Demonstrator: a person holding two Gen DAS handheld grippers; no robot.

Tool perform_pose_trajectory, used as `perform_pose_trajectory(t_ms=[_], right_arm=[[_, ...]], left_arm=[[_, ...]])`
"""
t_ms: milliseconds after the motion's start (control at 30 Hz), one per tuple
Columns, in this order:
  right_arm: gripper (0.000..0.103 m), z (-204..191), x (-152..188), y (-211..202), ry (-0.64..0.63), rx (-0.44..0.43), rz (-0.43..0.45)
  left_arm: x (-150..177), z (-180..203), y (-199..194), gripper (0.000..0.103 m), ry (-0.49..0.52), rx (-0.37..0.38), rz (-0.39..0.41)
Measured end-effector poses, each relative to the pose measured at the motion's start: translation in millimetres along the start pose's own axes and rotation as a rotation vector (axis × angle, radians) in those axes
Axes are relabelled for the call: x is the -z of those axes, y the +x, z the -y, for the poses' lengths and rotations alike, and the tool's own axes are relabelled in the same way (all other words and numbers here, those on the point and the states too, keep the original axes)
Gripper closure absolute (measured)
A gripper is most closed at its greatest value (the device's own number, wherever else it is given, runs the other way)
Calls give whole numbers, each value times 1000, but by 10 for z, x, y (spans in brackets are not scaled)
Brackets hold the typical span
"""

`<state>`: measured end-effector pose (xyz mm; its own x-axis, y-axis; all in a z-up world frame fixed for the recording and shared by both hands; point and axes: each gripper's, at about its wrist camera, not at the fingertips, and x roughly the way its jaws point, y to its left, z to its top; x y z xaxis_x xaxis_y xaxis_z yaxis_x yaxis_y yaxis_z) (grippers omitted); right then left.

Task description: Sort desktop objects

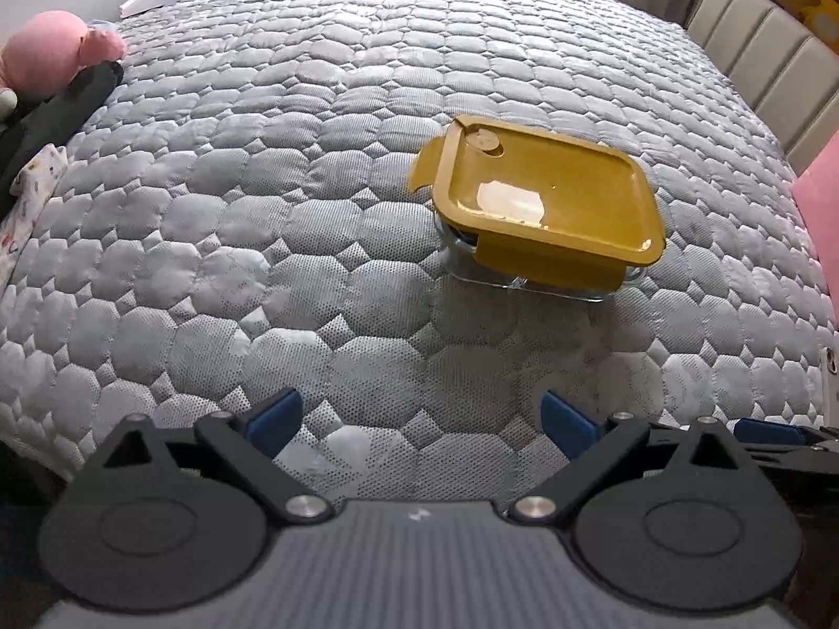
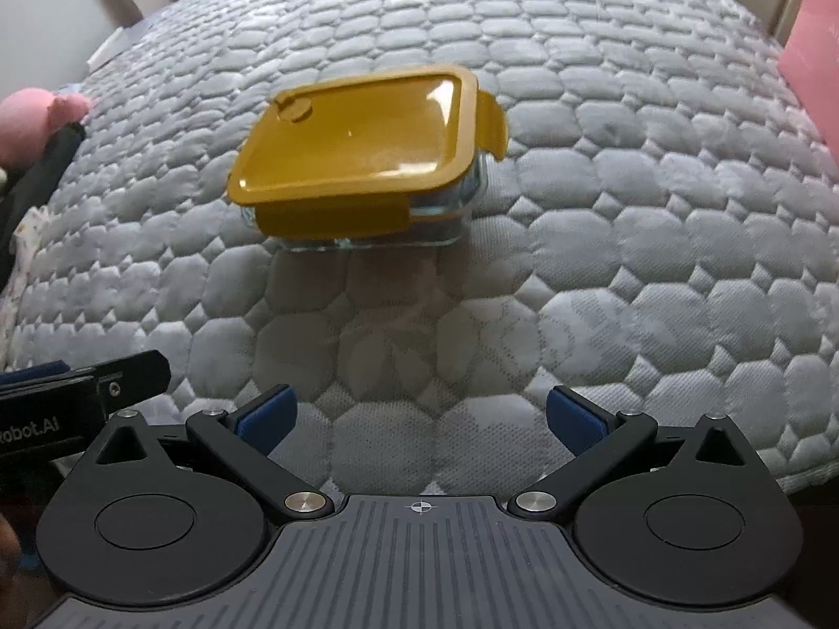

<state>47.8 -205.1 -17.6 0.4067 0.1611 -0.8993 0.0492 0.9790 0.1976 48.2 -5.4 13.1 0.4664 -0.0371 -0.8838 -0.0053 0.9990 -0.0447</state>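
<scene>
A glass box [image 1: 545,262] with a mustard lid [image 1: 550,194] sits on a grey quilted mattress [image 1: 262,241], roughly mid-surface; the lid lies flat on the box, one side flap [image 1: 425,170] standing out from the rim, the near flap folded down over the glass; a round vent plug [image 1: 485,139] marks one corner of the lid. The left gripper [image 1: 419,422] hangs above the near mattress edge, jaws spread wide and holding nothing, the box ahead and to its right; the right gripper [image 2: 422,419] hangs beside it, likewise wide apart and empty, the box ahead and slightly to its left; both stand well apart from the box. At the far left edge lie a pink plush toy [image 1: 57,50], a dark cloth [image 1: 57,110] and a printed white cloth [image 1: 31,194]; a pink panel [image 2: 813,47] stands at the right.
</scene>
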Motion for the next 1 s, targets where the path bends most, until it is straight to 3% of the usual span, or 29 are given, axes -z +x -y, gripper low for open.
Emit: perform_pose_trajectory(t_ms=[1000], right_arm=[[0, -9, -49, 25, -28, 42, 7]], left_arm=[[-9, -1, 107, 2, -25, 4, -20]])
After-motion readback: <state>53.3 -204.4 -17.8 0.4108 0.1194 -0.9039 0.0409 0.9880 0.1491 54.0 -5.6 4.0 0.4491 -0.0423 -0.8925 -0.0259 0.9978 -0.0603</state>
